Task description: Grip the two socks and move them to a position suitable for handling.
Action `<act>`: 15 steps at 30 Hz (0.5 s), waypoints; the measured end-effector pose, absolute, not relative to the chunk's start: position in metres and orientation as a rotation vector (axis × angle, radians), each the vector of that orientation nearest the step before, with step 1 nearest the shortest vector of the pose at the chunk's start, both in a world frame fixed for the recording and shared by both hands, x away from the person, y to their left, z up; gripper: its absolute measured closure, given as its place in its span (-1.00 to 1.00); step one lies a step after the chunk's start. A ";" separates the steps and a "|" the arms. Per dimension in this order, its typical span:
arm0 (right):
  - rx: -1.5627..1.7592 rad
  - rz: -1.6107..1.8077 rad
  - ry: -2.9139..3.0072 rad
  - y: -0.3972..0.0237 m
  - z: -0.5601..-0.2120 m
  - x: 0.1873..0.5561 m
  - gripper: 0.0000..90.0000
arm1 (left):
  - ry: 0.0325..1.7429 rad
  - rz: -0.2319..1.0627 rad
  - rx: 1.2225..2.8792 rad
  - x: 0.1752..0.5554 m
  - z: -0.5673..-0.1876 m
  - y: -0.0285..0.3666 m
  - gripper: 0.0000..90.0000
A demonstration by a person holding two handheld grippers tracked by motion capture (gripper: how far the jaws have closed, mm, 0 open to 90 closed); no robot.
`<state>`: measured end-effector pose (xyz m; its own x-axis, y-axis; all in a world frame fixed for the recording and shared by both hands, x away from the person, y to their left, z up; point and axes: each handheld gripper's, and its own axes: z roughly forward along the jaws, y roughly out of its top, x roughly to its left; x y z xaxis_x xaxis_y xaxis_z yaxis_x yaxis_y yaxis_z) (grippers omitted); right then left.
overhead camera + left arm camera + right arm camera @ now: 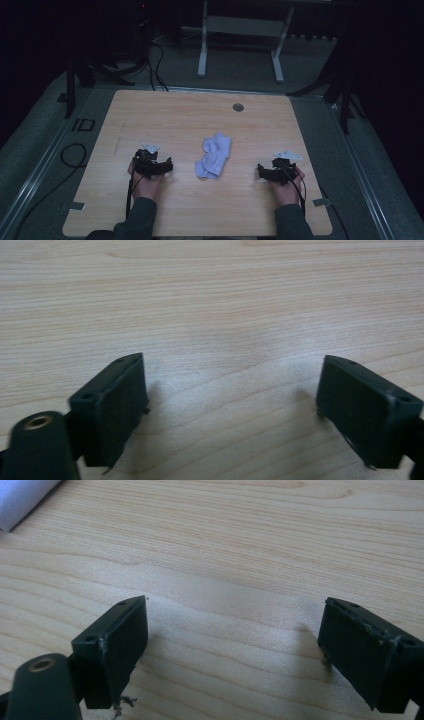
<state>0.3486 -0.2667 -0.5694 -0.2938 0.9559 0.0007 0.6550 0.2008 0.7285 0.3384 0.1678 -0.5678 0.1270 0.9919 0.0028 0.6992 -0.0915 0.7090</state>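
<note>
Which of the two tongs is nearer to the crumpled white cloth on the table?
The left tongs are nearer: they rest just left of the crumpled white cloth, open and holding nothing. The right tongs lie farther off on the cloth's other side, also open.

Two handheld black grippers, dark sleeves

The left gripper (pixel 159 164) and right gripper (pixel 265 173) are black, each topped by a pale grey three-cornered plate (pixel 150 147), with a thin black cable (pixel 129 192) trailing back over the wrist. The block-shaped jaws carry small screw holes; a brass-coloured socket (pixel 38 421) sits beside one. The right gripper's pads (pixel 360 660) look frayed. The sleeves (pixel 139 217) are dark grey-green
</note>
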 end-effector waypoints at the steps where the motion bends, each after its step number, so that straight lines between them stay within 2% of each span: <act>1: 1.497 0.876 2.025 -0.267 -0.569 0.349 -0.72 | 1.628 0.679 1.854 0.338 -0.568 0.168 -0.67; 6: 1.496 0.876 2.030 -0.267 -0.569 0.348 -0.70 | 1.621 0.671 1.865 0.338 -0.567 0.169 -0.65; 14: 1.467 0.884 2.085 -0.259 -0.561 0.342 -0.28 | 1.619 0.668 1.871 0.337 -0.566 0.170 -0.61; 15: 1.467 0.884 2.085 -0.259 -0.561 0.342 -0.28 | 1.619 0.668 1.869 0.337 -0.566 0.171 -0.61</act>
<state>0.3422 -0.2590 -0.5612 -0.3408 0.9401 0.0076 0.6594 0.2332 0.7147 0.3370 0.1708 -0.5661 0.1412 0.9900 0.0033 0.7041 -0.1028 0.7027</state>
